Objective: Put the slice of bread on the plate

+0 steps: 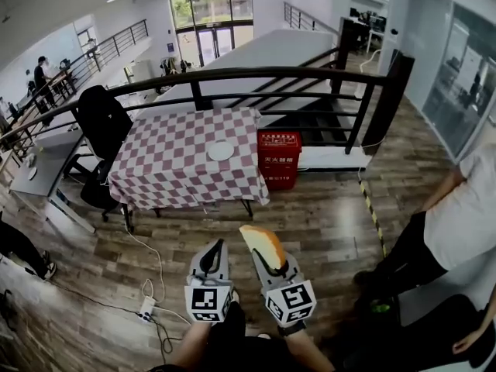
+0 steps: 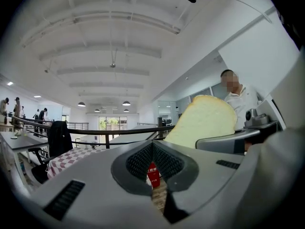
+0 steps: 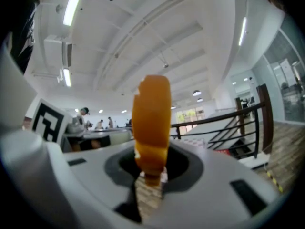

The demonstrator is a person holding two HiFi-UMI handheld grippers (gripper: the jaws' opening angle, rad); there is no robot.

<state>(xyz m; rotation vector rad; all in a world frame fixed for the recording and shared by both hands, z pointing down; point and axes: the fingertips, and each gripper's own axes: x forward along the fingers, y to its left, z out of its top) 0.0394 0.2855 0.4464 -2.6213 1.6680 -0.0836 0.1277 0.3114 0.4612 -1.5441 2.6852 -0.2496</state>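
Note:
A slice of bread (image 1: 260,242) with a brown crust stands upright, edge-on, between the jaws of my right gripper (image 1: 270,260), which is shut on it. In the right gripper view the bread (image 3: 151,113) rises straight from the jaws of the right gripper (image 3: 151,175). My left gripper (image 1: 211,259) hangs just left of it, jaws together and holding nothing. The bread (image 2: 205,120) also shows at the right of the left gripper view, beyond the left gripper (image 2: 152,173). A white plate (image 1: 220,151) lies on the checkered table (image 1: 170,169), well ahead of both grippers.
A red box (image 1: 278,160) stands right of the table under a black railing (image 1: 271,74). A black chair (image 1: 103,122) is at the table's left. A person (image 1: 465,215) stands at the right. A power strip with cable (image 1: 147,307) lies on the wooden floor.

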